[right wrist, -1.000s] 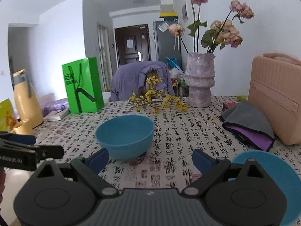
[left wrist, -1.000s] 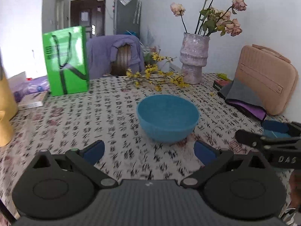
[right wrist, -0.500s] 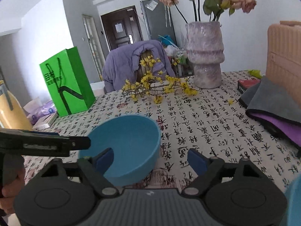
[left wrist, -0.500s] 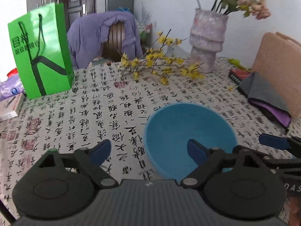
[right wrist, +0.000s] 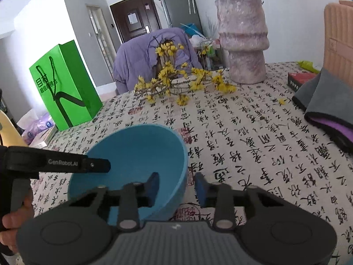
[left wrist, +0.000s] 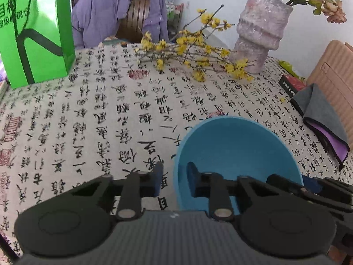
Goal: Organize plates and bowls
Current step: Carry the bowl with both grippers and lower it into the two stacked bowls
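Observation:
A blue bowl point(left wrist: 238, 152) sits on the calligraphy-print tablecloth point(left wrist: 99, 121) and also shows in the right wrist view point(right wrist: 136, 154). My left gripper point(left wrist: 174, 180) straddles the bowl's left rim, one finger outside and one inside, closed onto the wall. My right gripper point(right wrist: 177, 186) straddles the bowl's right rim the same way, jaws narrowed onto it. The left gripper's body point(right wrist: 55, 165) shows at the left of the right wrist view.
A green paper bag point(left wrist: 33, 33) stands at the back left. A stone vase point(left wrist: 262, 35) with yellow flower twigs point(left wrist: 194, 50) stands at the back. A grey and purple cloth point(left wrist: 324, 119) and a tan case point(left wrist: 337, 77) lie at the right. A chair with a purple jacket point(right wrist: 154, 55) stands behind the table.
Both grippers moved forward and down to the bowl and closed from wide open onto its opposite rims. The blue plate seen earlier at the right has left the right wrist view.

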Motion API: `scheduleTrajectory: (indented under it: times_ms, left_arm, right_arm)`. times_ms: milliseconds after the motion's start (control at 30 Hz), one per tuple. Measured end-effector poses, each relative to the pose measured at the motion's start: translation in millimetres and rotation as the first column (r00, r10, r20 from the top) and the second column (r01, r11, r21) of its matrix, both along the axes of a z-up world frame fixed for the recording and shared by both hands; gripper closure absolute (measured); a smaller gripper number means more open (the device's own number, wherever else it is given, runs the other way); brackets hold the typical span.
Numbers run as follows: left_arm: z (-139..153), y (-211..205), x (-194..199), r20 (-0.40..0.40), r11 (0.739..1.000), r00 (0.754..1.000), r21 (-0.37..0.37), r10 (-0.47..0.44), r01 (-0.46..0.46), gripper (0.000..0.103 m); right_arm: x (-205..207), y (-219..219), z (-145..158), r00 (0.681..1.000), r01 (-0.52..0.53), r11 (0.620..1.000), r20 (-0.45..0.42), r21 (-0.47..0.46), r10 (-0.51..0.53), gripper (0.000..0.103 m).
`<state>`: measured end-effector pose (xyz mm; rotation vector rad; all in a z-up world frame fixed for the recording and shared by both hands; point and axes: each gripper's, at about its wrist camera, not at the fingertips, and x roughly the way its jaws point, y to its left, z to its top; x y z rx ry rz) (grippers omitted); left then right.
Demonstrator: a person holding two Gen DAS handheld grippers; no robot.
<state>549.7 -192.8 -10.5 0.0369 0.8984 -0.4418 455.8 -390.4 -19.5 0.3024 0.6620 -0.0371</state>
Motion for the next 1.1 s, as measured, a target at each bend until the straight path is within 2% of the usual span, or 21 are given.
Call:
scheduleTrajectory:
  times_ms: [100, 367, 567, 867, 1100]
  left_arm:
    - [-4, -2, 1, -0.008, 1.0, 1.0, -0.006, -0.013, 0.013, 0.094]
    - [9, -2, -12, 0.025, 1.0, 0.999, -0.003, -0.027, 0.027, 0.097]
    - [33, 4, -39, 0.064, 1.0, 0.998, -0.013, -0.02, 0.021, 0.097]
    - [93, 1, -111, 0.174, 0.998, 0.984, -0.034, -0.043, 0.05, 0.097]
    - [119, -33, -160, 0.226, 0.991, 0.969, -0.059, -0.105, 0.121, 0.097]
  right_arm:
    - [0, -1, -1, 1.0, -0.007, 1.0, 0.007, 0.013, 0.007, 0.083]
    - [-7, -3, 5, 1.0, 0.019, 1.0, 0.014, -0.012, -0.019, 0.092]
    - [-31, 1, 26, 0.998, 0.016, 0.999, 0.061, -0.028, -0.014, 0.093]
    - [-102, -6, 77, 0.982, 0.041, 0.999, 0.184, -0.028, -0.035, 0.095]
    - [-164, -33, 103, 0.968, 0.1, 0.994, 0.237, -0.047, -0.087, 0.095]
